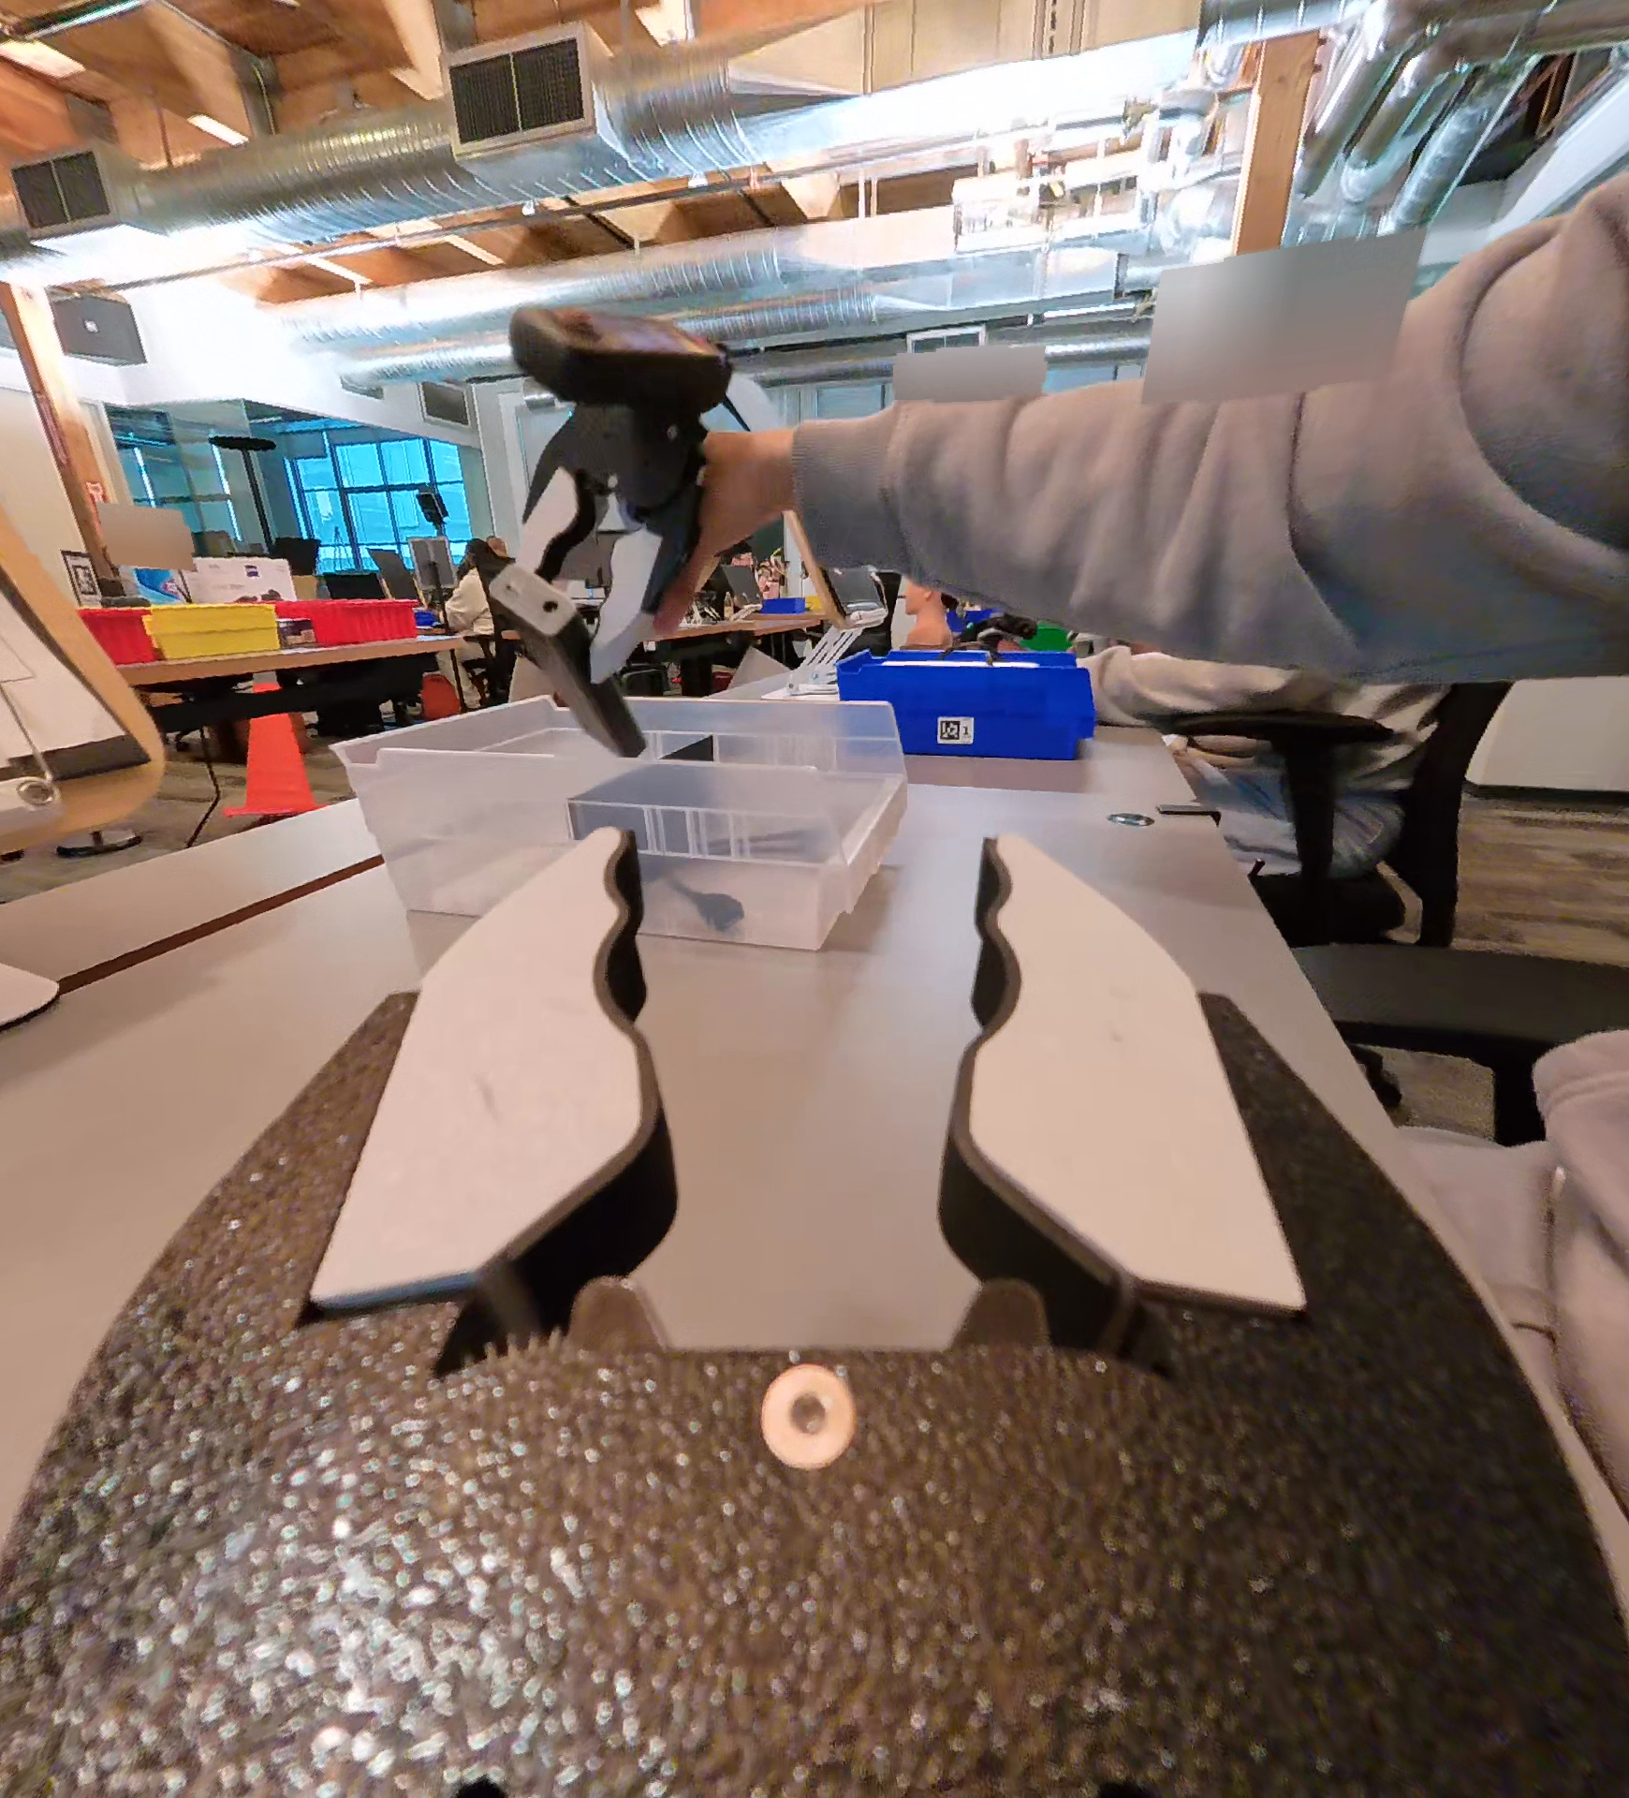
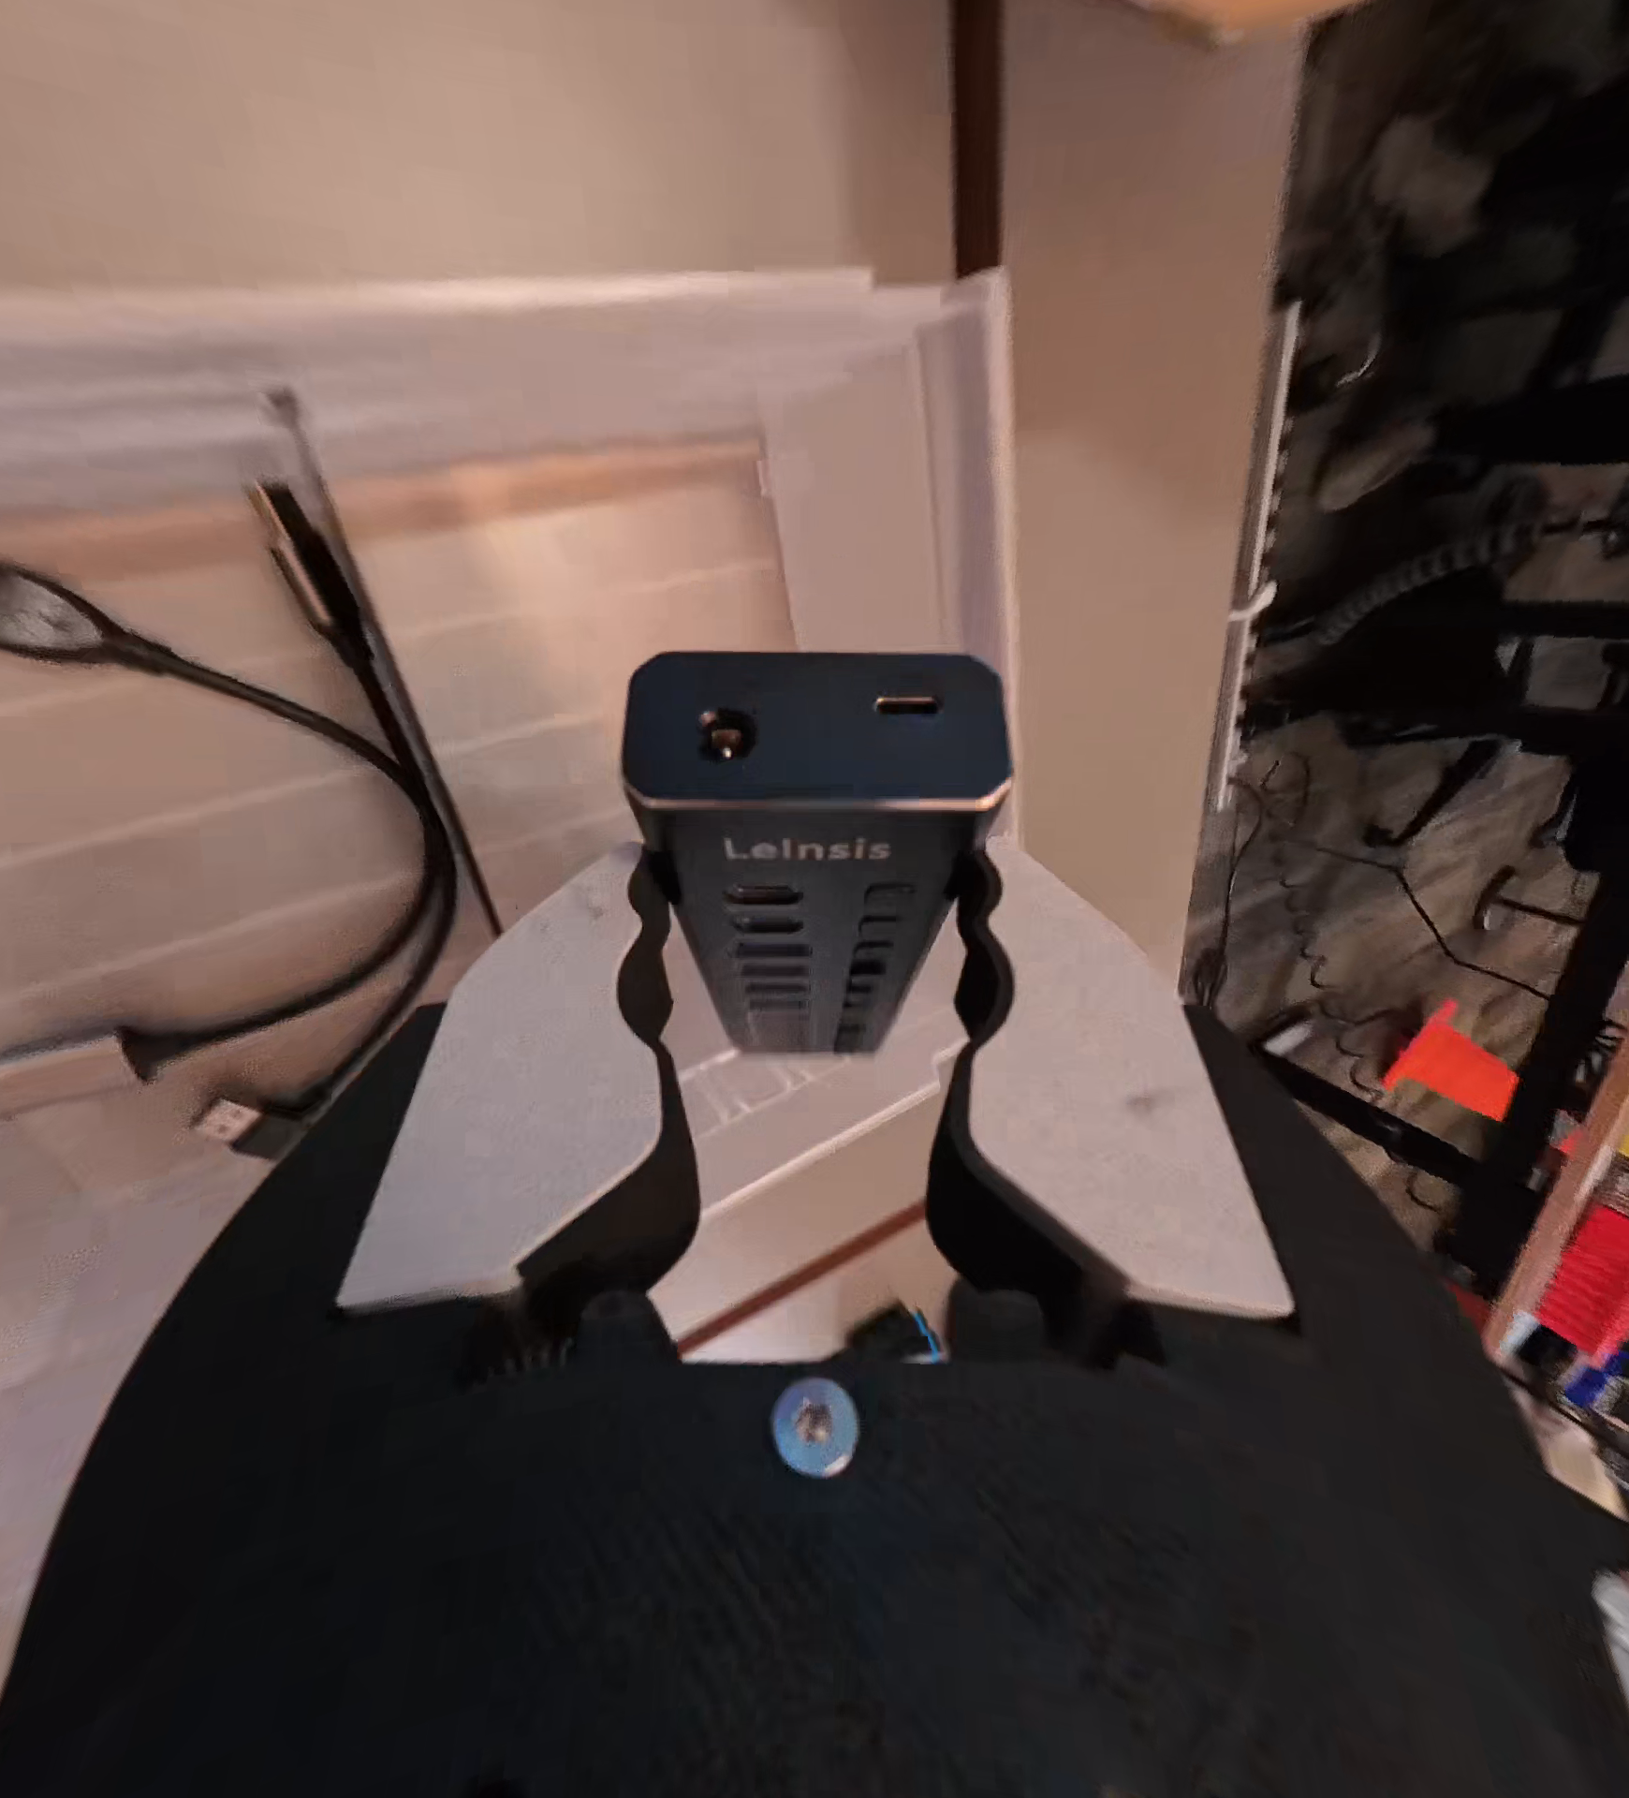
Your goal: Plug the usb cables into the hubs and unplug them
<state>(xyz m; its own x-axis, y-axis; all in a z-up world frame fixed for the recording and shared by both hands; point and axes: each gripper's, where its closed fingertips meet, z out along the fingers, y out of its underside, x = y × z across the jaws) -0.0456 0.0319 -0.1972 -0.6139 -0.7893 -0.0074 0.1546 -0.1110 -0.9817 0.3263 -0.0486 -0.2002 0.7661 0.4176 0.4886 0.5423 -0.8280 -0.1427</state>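
Observation:
My right gripper (image 2: 811, 876) is shut on a dark blue USB hub (image 2: 815, 759) and holds it above a clear plastic bin (image 2: 597, 545). In the left wrist view the right gripper (image 1: 587, 623) hangs over that bin (image 1: 762, 876), with the hub (image 1: 567, 671) pointing down into it. Black USB cables (image 2: 324, 739) lie on the bin floor to the left of the hub; one plug shows through the bin wall (image 1: 713, 910). My left gripper (image 1: 806, 876) is open and empty, low over the grey table (image 1: 208, 1070), short of the bin.
A person's grey sleeve (image 1: 1229, 525) reaches across from the right. A blue bin (image 1: 976, 705) stands behind the clear one. A white board on a wooden stand (image 1: 3, 681) is at the left. Black office chairs (image 1: 1375, 876) stand beside the table's right edge.

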